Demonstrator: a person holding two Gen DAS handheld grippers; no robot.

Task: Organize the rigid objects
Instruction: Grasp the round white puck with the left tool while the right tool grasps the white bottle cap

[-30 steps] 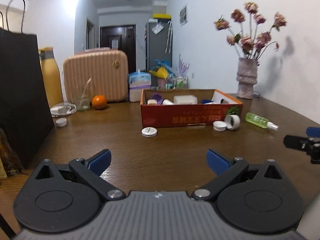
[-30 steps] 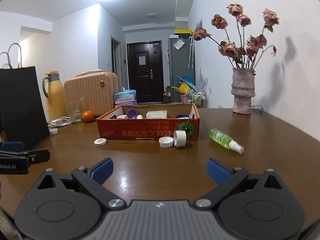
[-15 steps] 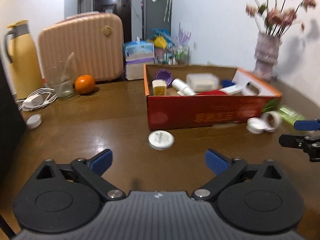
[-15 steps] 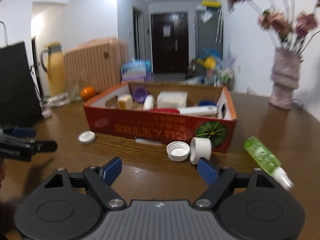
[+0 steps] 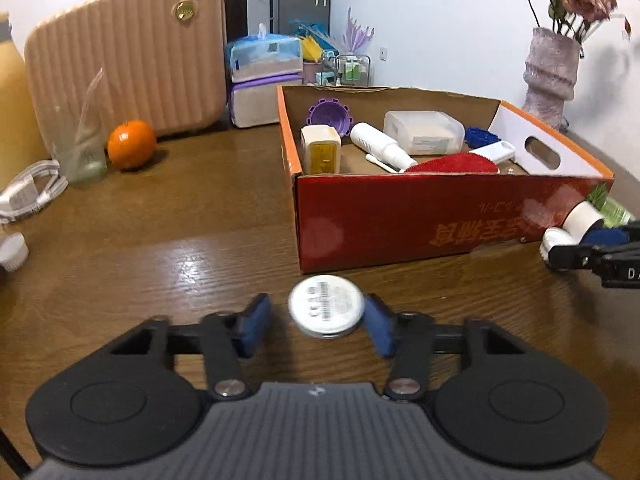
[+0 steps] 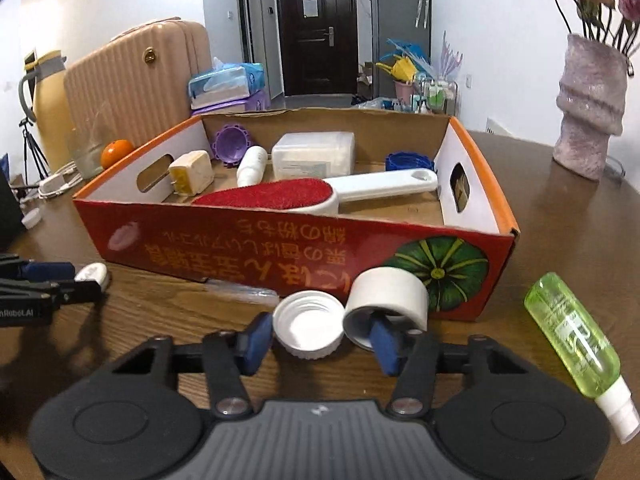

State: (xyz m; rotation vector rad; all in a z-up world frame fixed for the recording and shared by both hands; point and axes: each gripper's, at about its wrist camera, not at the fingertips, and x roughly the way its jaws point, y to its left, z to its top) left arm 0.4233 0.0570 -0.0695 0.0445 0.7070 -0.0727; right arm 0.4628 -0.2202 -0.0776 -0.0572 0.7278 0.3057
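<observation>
A flat round white tin (image 5: pixel 326 306) lies on the wooden table in front of the red cardboard box (image 5: pixel 400 224). My left gripper (image 5: pixel 318 330) straddles it with its jaws closing; the right pad reaches the tin's edge, the left pad stands apart. In the right wrist view a white screw cap (image 6: pixel 308 330) lies open side up between the closing jaws of my right gripper (image 6: pixel 320 340). The left pad meets its rim. The right pad pokes into a bigger white cap (image 6: pixel 386 300) lying on its side. A green spray bottle (image 6: pixel 572 340) lies to the right.
The box (image 6: pixel 280 248) holds a red lint brush (image 6: pixel 276 196), a plug, a white bottle and tubs. An orange (image 5: pixel 131 144), a glass (image 5: pixel 82 148) and a pink suitcase (image 5: pixel 132 52) stand at the back left. A vase (image 6: pixel 592 108) stands at the right.
Both grippers moved forward and down towards the box. Their jaws narrowed, the left around the round tin, the right around the screw cap.
</observation>
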